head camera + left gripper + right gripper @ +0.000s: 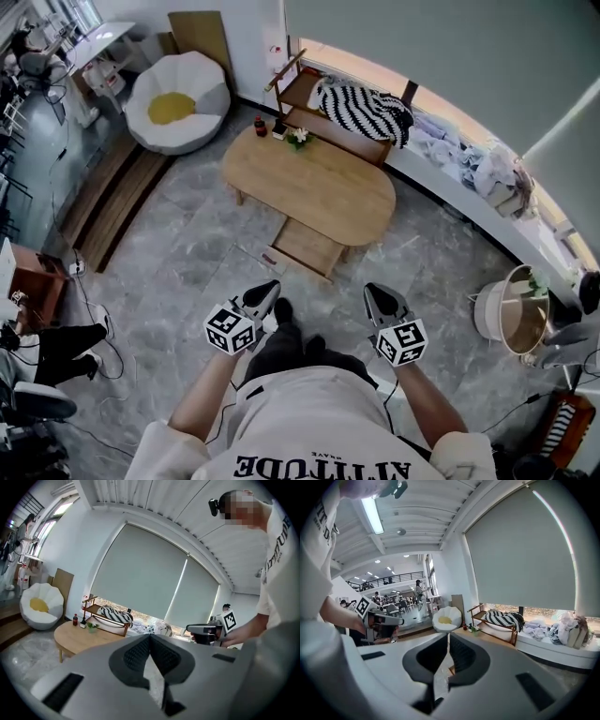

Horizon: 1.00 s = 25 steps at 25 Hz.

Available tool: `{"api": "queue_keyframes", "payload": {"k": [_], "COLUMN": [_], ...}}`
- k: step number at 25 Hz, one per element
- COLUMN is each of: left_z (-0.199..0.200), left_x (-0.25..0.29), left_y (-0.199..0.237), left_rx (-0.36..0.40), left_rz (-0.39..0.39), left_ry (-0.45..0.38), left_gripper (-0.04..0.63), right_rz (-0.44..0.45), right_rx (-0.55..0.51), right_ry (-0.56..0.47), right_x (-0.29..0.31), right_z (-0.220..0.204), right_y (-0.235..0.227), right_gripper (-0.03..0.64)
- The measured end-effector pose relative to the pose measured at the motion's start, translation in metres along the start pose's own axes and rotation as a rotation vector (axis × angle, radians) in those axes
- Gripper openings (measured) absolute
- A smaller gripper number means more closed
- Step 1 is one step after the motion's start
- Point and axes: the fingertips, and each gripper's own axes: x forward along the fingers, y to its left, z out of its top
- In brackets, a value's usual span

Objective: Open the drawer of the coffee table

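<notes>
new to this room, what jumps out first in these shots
The oval wooden coffee table sits mid-floor, its drawer pulled out toward the person. Nearer, the left gripper and right gripper are held side by side, jaws shut and empty. A white seat with a yellow centre stands far left.

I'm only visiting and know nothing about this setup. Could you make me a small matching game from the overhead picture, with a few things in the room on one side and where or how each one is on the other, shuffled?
Things
1. wooden drawer of the oval wooden coffee table
2. black-and-white striped cushion
3. white flower-shaped seat with a yellow centre
4. small dark red bottle

Places or states
A. standing on the table top, at its far left end
B. lying on the wooden bench behind the table
C. pulled out from under the table top
D. apart from the table, off to its left

Pairs: 1-C, 2-B, 3-D, 4-A
</notes>
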Motion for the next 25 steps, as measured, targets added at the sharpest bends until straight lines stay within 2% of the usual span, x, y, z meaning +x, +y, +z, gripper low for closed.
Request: {"api": "queue_keyframes", "payload": {"k": [4, 15, 25], "left_z": [0.013, 0.055, 0.066], "left_x": [-0.027, -0.092, -0.104], "left_y": [-0.005, 0.007, 0.012], "left_rx": [0.011, 0.116, 0.157], "left_rz": [0.031, 0.073, 0.05], "left_ry": [-0.025, -0.097, -0.099], "left_gripper": [0.02, 0.02, 0.02], "right_rz": [-0.025, -0.155, -0.154], "right_rx": [0.021, -0.05, -0.083], "right_ry": [-0.052, -0.14, -0.139], "right_x": [-0.017, -0.055, -0.056], "right_z": [0.014, 0.046, 0.053], "right_y": [0.018, 0.05, 0.069], "right_gripper": [0.019, 0.018, 0.018]}}
